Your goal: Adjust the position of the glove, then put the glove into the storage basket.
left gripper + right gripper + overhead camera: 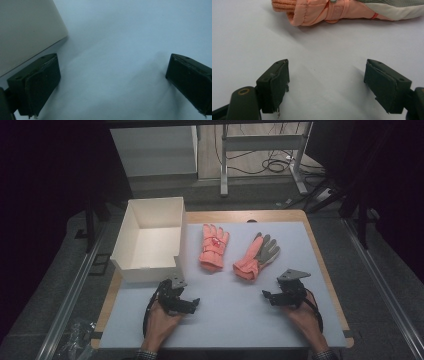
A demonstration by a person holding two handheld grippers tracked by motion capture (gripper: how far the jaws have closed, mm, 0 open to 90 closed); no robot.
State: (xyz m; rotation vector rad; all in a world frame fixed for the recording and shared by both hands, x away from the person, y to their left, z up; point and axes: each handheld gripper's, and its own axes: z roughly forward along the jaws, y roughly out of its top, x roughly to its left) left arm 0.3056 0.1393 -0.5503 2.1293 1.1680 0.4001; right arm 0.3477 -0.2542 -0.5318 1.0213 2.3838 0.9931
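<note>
- Two salmon-pink gloves lie flat on the pale blue counter point(225, 320), well apart from both pairs of tongs, which hang spread wide and empty near the person's edge.
- The right glove point(256, 256) lies palm up, showing a grey and cream palm and a ribbed knit cuff that points near and left; in the right gripper view its cuff point(294, 12) opens toward the jaws, with a small metal snap on the wrist strap.
- The left glove point(214, 247) lies back up, fingers pointing far, cuff near, just right of the white box point(131, 242).
- The box stands open and empty at the far left of the counter; its near wall fills the corner of the left gripper view point(25, 30).
- The right tongs point(270, 296) sit nearest the right glove, the left tongs point(192, 304) near the box's near corner.
- The likely job is packing the gloves into the box; the cuff looks the best hold, being thick and quilted. The right tongs should probably slide low along the counter, straddle the cuff edge, and close fully before lifting, as the soft fingers may droop and catch the box rim.
</note>
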